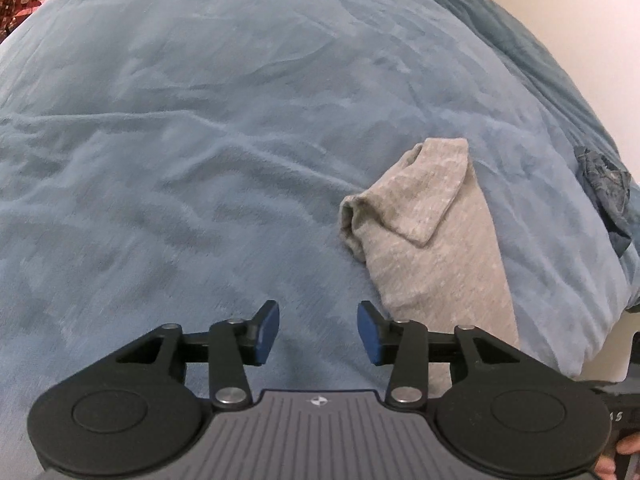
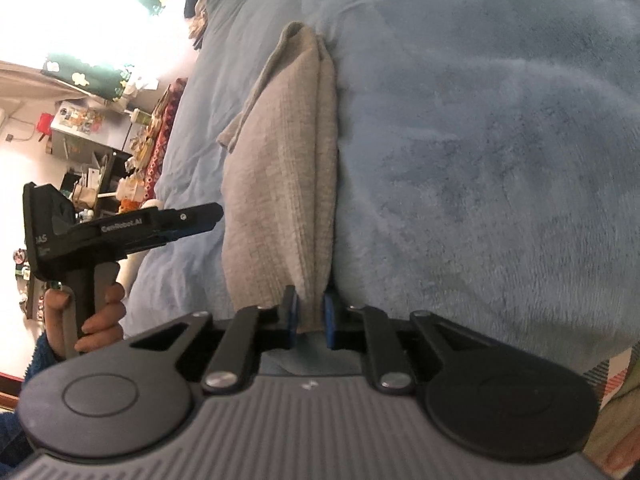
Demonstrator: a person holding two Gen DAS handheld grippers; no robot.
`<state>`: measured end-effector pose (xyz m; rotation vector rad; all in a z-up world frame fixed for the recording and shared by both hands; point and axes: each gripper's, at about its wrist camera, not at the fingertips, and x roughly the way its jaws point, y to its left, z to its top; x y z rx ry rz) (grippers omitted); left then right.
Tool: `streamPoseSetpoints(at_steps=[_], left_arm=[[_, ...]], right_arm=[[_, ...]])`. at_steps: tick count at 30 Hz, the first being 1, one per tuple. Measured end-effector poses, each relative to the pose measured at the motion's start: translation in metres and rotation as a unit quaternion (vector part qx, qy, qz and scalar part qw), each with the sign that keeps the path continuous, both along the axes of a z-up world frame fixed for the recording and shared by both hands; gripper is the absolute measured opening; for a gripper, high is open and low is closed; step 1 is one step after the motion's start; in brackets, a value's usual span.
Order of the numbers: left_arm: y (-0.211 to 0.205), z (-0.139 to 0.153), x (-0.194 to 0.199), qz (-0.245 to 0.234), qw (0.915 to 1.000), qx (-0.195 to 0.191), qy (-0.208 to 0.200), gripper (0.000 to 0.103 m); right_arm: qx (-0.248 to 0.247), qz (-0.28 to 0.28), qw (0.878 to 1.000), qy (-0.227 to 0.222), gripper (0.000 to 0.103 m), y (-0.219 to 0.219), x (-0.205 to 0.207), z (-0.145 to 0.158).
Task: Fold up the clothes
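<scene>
1. The left gripper (image 1: 318, 332) hangs over a blue blanket (image 1: 200, 140) with its jaws parted to a middling gap. Only blanket shows between the blue pads (image 1: 269, 332).
2. Ahead of those jaws and off to their right lies the grey garment (image 1: 432, 232), folded into a long strip. Its near end passes just beside and behind the right finger, but no pad touches it. A folded-over flap sits at its far end, well ahead of the jaws.
3. Further right of the left jaws, at the blanket's edge, a small piece of dark blue denim-like cloth (image 1: 606, 184) lies apart from the grey garment.
4. In the right wrist view, the left gripper (image 2: 200, 220) shows from the side, held by a hand (image 2: 100, 316) on its grip, to the left of the right jaws and beside the grey strip.
5. The right gripper (image 2: 311, 318) has its jaws drawn narrow, pinching the near end of the grey garment (image 2: 280, 184) between the pads.
6. From that pinch the garment runs straight ahead of the right jaws as a folded strip with layered edges on its right side.
7. To the right of the right jaws only blue blanket (image 2: 500, 140) shows.
</scene>
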<state>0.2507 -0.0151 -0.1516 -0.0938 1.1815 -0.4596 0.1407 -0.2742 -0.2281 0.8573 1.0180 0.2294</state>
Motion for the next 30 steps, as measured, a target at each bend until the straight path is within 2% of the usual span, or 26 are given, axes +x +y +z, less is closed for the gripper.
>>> streamPoseSetpoints(at_steps=[18, 20, 22, 25, 28, 30], left_arm=[[0.012, 0.002, 0.010, 0.021, 0.9996, 0.015, -0.006, 0.043], [0.013, 0.005, 0.010, 0.021, 0.9989, 0.037, -0.019, 0.043], [0.012, 0.010, 0.011, 0.016, 0.9959, 0.078, -0.043, 0.043], [0.010, 0.015, 0.008, 0.004, 0.9857, 0.145, -0.086, 0.043], [0.011, 0.016, 0.008, -0.004, 0.9824, 0.162, -0.093, 0.043], [0.013, 0.016, 0.009, -0.005, 0.9831, 0.160, -0.089, 0.043]], right_arm=[[-0.044, 0.005, 0.999, -0.001, 0.014, 0.004, -0.004, 0.006], [-0.047, 0.006, 0.999, 0.000, 0.014, 0.001, -0.004, 0.007], [-0.050, 0.008, 0.999, 0.001, 0.014, -0.001, -0.002, 0.007], [-0.058, 0.012, 0.998, 0.002, 0.014, -0.001, -0.001, 0.008], [-0.081, 0.014, 0.997, -0.001, 0.014, 0.001, 0.000, 0.014], [-0.107, 0.019, 0.994, -0.004, 0.014, 0.003, -0.001, 0.020]])
